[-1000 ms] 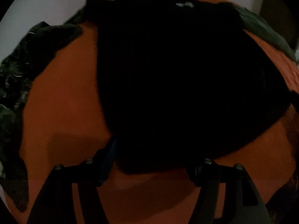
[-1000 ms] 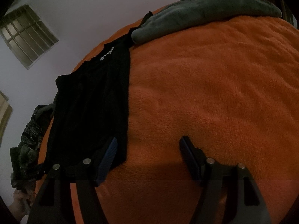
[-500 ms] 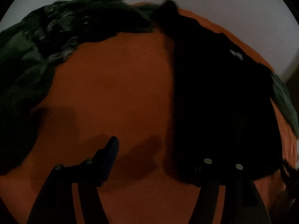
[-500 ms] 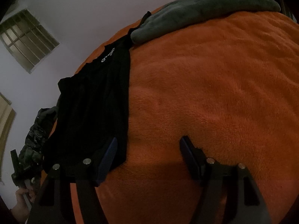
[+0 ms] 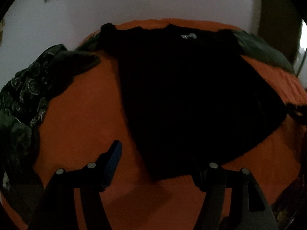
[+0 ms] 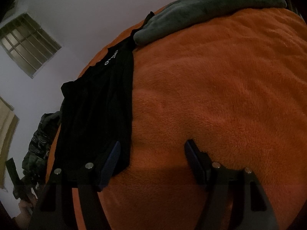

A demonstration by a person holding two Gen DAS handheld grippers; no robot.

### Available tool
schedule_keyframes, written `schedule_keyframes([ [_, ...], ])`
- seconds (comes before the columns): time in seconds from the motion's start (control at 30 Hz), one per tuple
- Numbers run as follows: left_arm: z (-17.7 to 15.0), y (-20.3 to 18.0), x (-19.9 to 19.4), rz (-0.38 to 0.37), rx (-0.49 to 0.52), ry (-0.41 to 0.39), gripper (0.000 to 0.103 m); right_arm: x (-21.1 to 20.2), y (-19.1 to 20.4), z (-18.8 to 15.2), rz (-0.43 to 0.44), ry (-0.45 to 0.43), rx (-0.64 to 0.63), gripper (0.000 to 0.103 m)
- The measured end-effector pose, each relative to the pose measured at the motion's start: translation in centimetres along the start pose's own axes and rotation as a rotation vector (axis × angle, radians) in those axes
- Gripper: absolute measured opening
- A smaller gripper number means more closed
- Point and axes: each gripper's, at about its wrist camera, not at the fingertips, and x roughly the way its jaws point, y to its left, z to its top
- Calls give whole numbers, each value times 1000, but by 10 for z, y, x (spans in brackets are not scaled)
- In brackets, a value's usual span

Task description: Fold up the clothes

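A black T-shirt (image 5: 188, 95) lies flat on the orange blanket (image 5: 84, 111), collar with a white label at the far end. My left gripper (image 5: 155, 153) is open and empty, hovering over the shirt's near hem; its right finger is hard to tell apart from the dark cloth. In the right wrist view the same shirt (image 6: 99, 111) lies at the left. My right gripper (image 6: 152, 149) is open and empty, its left finger over the shirt's near right corner and its right finger over bare blanket (image 6: 220, 95).
A dark patterned pile of clothes (image 5: 28, 88) lies at the left of the bed. A grey-green garment (image 6: 211, 5) lies at the far right by the shirt's shoulder. A white wall with a barred window (image 6: 28, 44) stands behind the bed.
My left gripper swung left over bare blanket, then back over the shirt's hem. My right gripper has barely moved. The shirt has not moved.
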Motion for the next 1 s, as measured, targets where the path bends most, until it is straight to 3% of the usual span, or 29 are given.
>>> schedule_keyframes([
  [0.13,-8,-8,1,-23,80,24,67,0,-3,0,11,1,9,69],
  [0.4,-3,-32,18,12,215,79,67,-1,-4,-1,14,4,15,69],
  [0.6,4,-42,39,132,260,137,66,-1,-5,-2,24,1,28,69],
  [0.67,6,-39,41,162,249,135,59,-1,-5,-3,26,0,32,69],
  [0.7,8,-37,42,176,240,133,48,-1,-5,-3,27,0,33,69],
  [0.8,13,-32,47,153,193,151,44,-1,-5,-4,28,0,35,69],
  [0.87,14,-36,50,121,207,157,34,-1,-5,-4,29,0,37,69],
  [0.93,13,-43,50,103,234,163,6,-1,-5,-4,30,0,38,69],
  [1.0,14,-44,50,104,216,162,5,-1,-5,-4,33,-1,40,69],
])
